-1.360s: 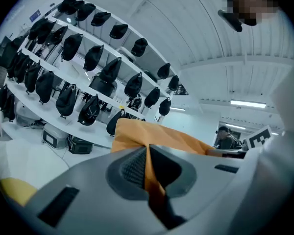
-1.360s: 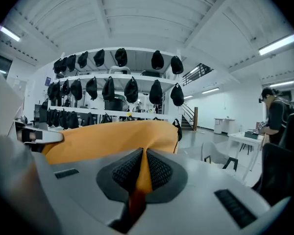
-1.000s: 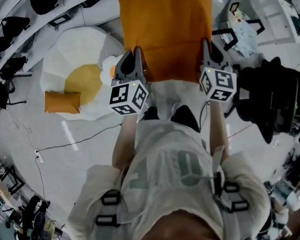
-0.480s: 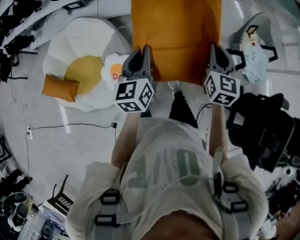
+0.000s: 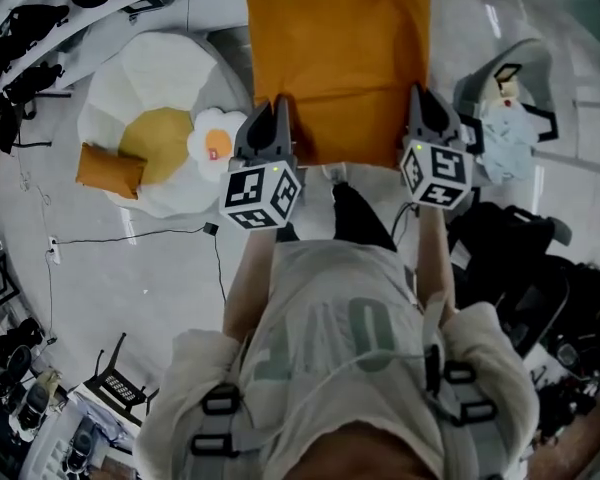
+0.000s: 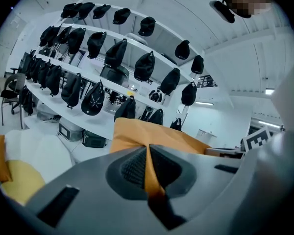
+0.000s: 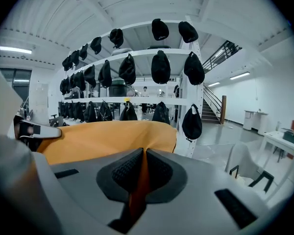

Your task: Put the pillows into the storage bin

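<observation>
A large orange fabric piece (image 5: 340, 58) hangs in front of me, held at its near edge by both grippers; I cannot tell whether it is a pillow or a soft bin. My left gripper (image 5: 272, 118) is shut on its left part, with orange cloth pinched between the pads (image 6: 148, 148). My right gripper (image 5: 421, 106) is shut on its right part in the same way (image 7: 143, 153). On the floor to the left lie a big white egg-shaped cushion (image 5: 150, 78), a small orange pillow (image 5: 110, 170) and a small fried-egg pillow (image 5: 216, 140).
Curved white shelves with black caps (image 6: 103, 58) stand ahead and to the left. A white chair (image 5: 505, 108) stands at the right, with dark gear (image 5: 520, 258) nearer. A black cable (image 5: 130, 236) runs over the floor at the left.
Both grippers keep their hold on the orange fabric. The cushions on the floor have shifted a little left and up in the view, and the person's feet have moved.
</observation>
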Tool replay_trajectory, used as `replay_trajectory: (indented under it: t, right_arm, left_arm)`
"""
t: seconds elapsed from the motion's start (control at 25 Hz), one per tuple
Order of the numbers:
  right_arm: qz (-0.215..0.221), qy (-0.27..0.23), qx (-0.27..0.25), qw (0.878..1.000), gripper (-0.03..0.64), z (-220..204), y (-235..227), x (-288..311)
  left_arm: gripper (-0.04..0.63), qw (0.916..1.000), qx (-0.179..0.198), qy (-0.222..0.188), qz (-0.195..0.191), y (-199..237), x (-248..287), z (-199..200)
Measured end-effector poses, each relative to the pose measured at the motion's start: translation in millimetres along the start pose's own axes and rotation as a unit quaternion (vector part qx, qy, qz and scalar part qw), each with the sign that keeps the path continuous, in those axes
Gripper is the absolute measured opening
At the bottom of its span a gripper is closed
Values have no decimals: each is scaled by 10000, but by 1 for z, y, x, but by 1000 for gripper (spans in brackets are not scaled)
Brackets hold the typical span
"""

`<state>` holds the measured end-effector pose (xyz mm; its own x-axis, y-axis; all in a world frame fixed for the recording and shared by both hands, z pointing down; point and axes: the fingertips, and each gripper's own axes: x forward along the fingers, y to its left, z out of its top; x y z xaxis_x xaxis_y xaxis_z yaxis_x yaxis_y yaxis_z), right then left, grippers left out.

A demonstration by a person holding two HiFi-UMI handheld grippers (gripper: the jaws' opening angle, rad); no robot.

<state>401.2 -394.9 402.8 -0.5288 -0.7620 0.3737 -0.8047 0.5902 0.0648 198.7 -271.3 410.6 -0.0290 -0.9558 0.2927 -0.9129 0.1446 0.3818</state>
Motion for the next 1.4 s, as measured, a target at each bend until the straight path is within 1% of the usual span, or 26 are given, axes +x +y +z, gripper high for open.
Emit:
replay_trajectory:
  t: [0.24, 0.36, 0.52, 0.68, 0.84, 1.0, 1.2, 1.28, 1.32, 1.36, 1.4]
  right_arm:
    - [83, 197, 72, 9997, 12, -10, -11, 30]
    - [137, 256, 115, 9995, 12, -21, -16, 48]
    - [198, 458, 149, 9986, 12, -58, -21, 72]
    - [254, 731, 141, 9969, 12, -104, -27, 116]
    - [307, 1081, 103, 9936, 12, -146, -35, 147]
    - [339, 1286, 88, 9911, 12, -173, -35, 159]
    - [354, 1422, 132, 9891, 12, -189, -29, 176]
    - [326, 1552, 233, 9871, 14, -201, -29, 187]
    - [237, 1683, 312, 9850, 34, -211, -32, 195]
    - [73, 1823, 387, 9825, 116, -221, -37, 204]
    - [-126, 1910, 422, 9806, 228, -229, -44, 211]
  left_arm:
    - [11, 9999, 88, 108, 64, 4, 29, -1]
    - [11, 9997, 128, 199, 93, 10, 47, -8]
    - [11, 9990, 131, 398, 168, 22, 71, -41]
    - [11, 9975, 184, 604, 320, 45, 113, -79]
    - [11, 9942, 81, 959, 471, 59, 141, -117]
    - [11, 9916, -16, 1166, 561, 69, 150, -144]
    - [11, 9895, -6, 1290, 649, 84, 163, -158]
    - [13, 9865, -51, 1467, 729, 96, 171, -168]
    - [50, 9825, -123, 1643, 868, 107, 176, -176]
    - [126, 9766, -211, 1842, 1091, 122, 180, -186]
    - [232, 9703, -255, 1986, 1354, 137, 183, -192]
